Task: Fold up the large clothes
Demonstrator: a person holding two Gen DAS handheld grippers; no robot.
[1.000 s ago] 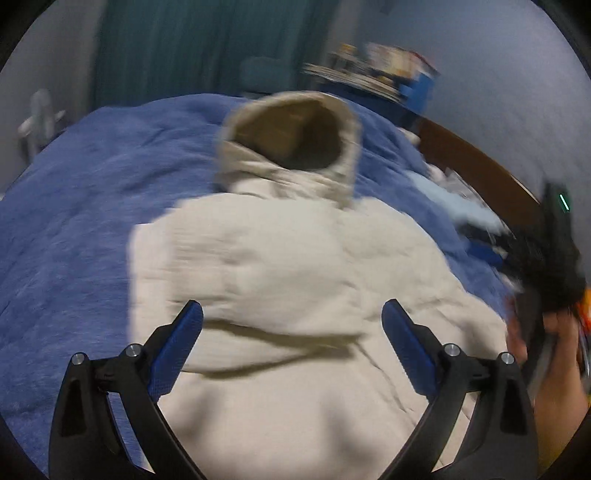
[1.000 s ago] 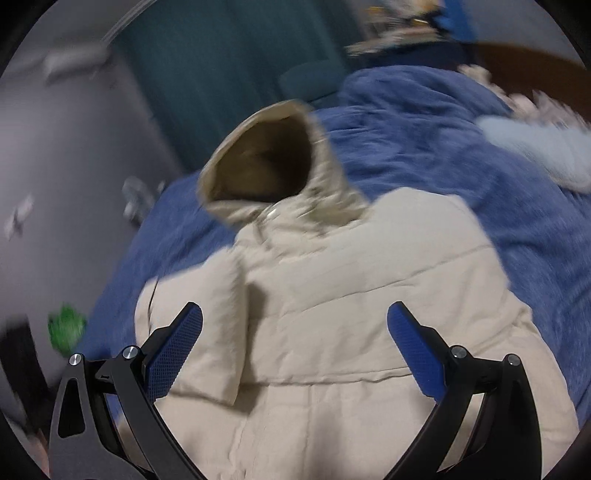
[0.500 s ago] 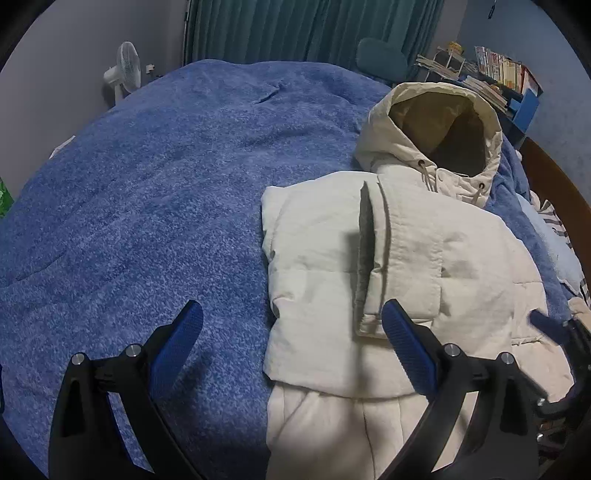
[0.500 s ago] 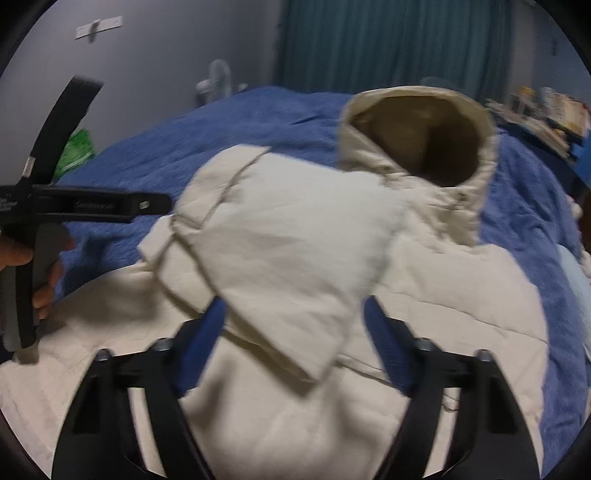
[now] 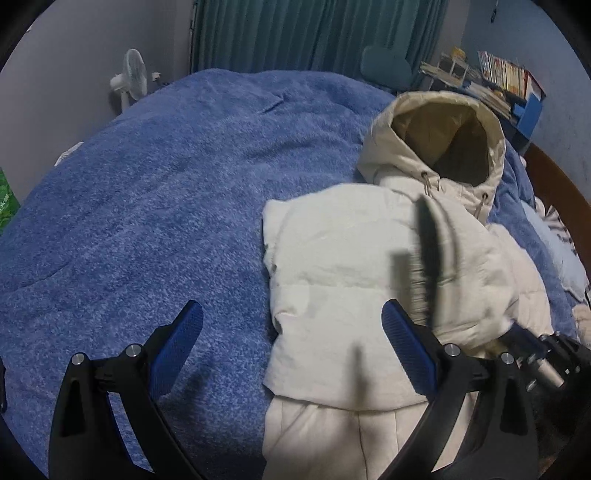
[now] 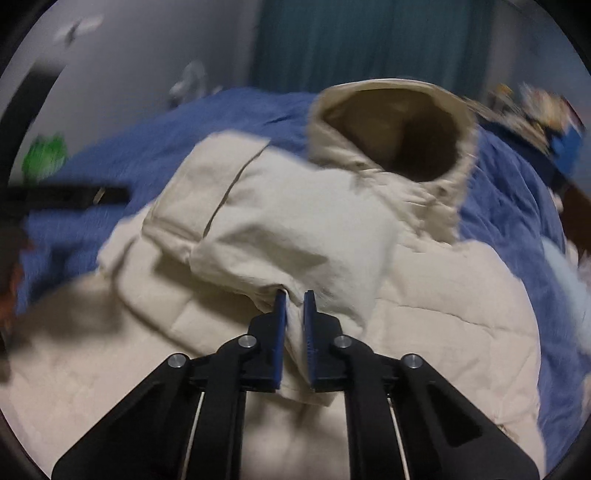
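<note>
A cream puffer jacket (image 5: 332, 258) with an open hood (image 5: 436, 140) lies on a blue blanket (image 5: 166, 184). One sleeve (image 5: 332, 295) is folded across its chest. My left gripper (image 5: 291, 339) is open and empty, hovering over the jacket's left edge and the blanket. My right gripper (image 6: 294, 295) is shut on the cuff end of the folded sleeve (image 6: 288, 236), over the jacket's body (image 6: 443, 314). The right gripper shows blurred in the left wrist view (image 5: 428, 236).
A white fan (image 5: 129, 79) stands by the wall beyond the bed. Teal curtains (image 5: 295, 33) hang behind. A shelf of books (image 5: 491, 81) is at the back right. A wooden headboard (image 5: 554, 184) and pale bedding (image 5: 554, 243) lie right of the jacket.
My right gripper has closed from open onto the sleeve's cuff end. My left gripper has swung left off the jacket toward its edge and stayed open.
</note>
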